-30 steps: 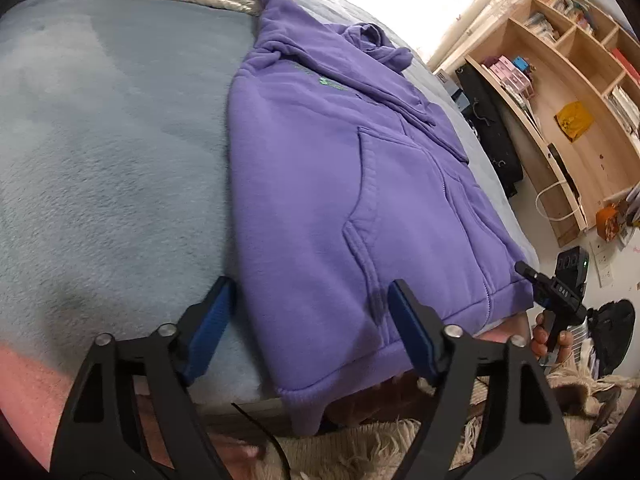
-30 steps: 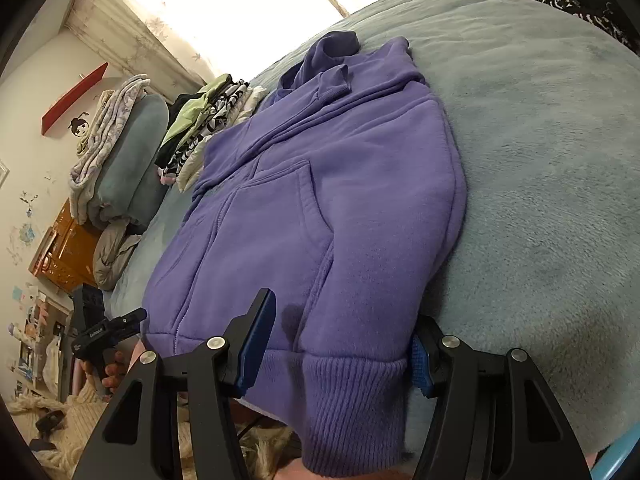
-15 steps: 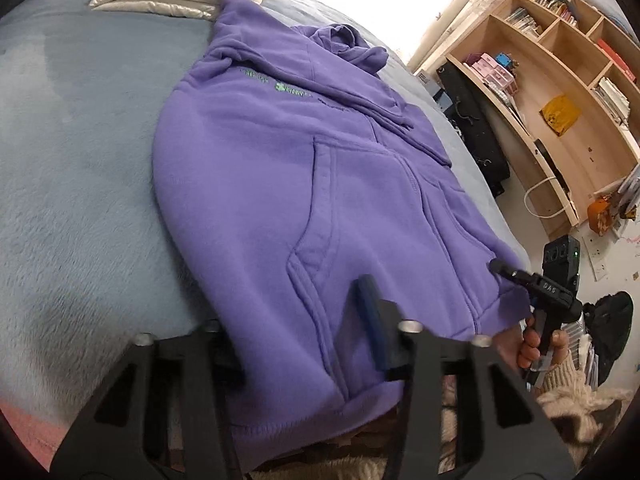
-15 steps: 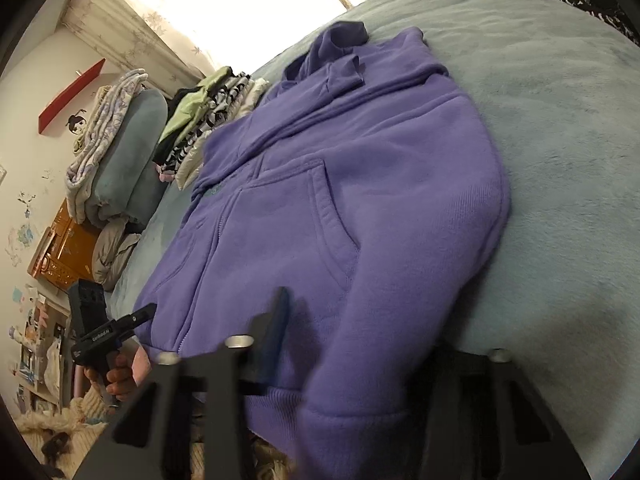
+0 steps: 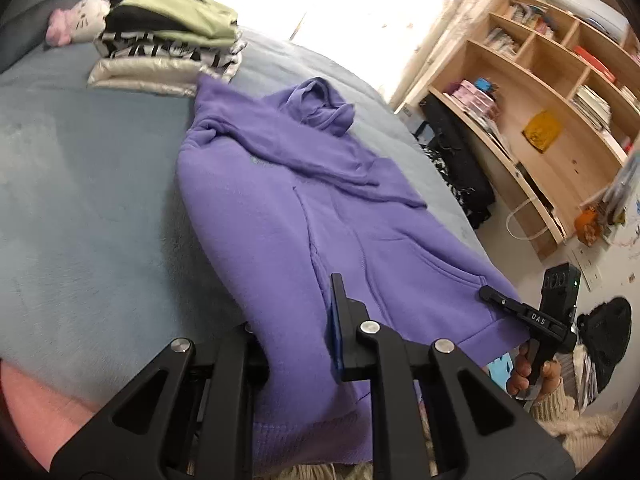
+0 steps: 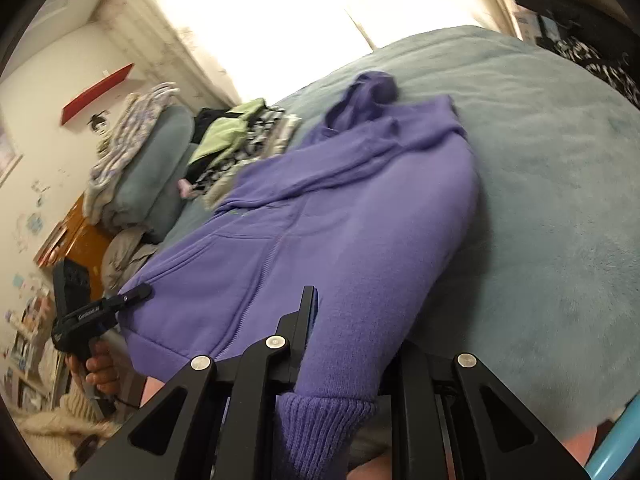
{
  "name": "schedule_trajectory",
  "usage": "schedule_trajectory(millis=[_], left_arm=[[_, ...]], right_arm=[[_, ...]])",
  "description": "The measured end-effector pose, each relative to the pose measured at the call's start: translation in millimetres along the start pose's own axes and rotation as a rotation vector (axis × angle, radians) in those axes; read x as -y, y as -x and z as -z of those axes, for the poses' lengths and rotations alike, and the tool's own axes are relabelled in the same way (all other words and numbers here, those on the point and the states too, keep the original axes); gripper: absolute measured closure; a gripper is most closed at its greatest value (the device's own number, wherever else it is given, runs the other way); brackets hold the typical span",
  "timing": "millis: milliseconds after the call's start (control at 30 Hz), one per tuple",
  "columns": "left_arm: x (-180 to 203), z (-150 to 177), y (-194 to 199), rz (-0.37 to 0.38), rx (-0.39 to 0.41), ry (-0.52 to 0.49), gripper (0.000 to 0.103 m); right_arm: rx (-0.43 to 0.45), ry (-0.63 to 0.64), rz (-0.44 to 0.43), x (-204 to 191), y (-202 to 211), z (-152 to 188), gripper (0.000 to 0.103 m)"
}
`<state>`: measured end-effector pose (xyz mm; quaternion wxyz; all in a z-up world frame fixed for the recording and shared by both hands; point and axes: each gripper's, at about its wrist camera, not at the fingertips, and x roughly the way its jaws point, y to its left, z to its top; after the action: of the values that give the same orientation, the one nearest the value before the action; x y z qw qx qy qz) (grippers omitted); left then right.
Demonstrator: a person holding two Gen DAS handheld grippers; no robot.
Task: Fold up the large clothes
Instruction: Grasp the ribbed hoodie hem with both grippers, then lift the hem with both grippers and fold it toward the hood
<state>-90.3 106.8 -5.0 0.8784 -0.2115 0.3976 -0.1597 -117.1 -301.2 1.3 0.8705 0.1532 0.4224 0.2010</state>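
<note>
Both grippers | jaws closing on purple hoodie [image 5: 304, 216] hem

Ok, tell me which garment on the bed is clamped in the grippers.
The purple hoodie, spread out with both grippers pinching its hem; the other clothes sit folded in a stack behind it.

Home bedroom: blanketed bed [image 5: 80, 208], folded clothes [image 5: 168, 52], bookshelf [image 5: 532, 92].
</note>
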Motion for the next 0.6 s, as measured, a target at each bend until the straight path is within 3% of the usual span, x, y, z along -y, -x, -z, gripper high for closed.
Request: schedule_trajectory(millis=[200,300,367,467,600], left_arm=[[1.9,19.5,51.4,-0.012,-0.045,-0.035,0.092],[-13.5,24.9,71.9,-0.007,-0.032,0.030,0.096],[-29.7,20.0,79.9,0.039,-0.007,0.110,0.096],[-43.0,9.3,75.0,0.085,0.015,0.183,0.097],[-37.9,-11.7,50.7,0.114,0.003,0.180,0.098]], right_arm=[[-0.074,0.049,0.025,-23.3,30.1,13.5,0.088],[-0.094,0.004,0.004,-20.8,31.2,7.6,0.088],[-0.095,-0.038,-0.030,-17.3,27.9,2.9,0.088],[-0.084,-0.080,-0.068,-11.5,21.9,-7.8,0.088],[-0.045,-0.107,-0.117,-10.6,15.2,-37.5,0.088]])
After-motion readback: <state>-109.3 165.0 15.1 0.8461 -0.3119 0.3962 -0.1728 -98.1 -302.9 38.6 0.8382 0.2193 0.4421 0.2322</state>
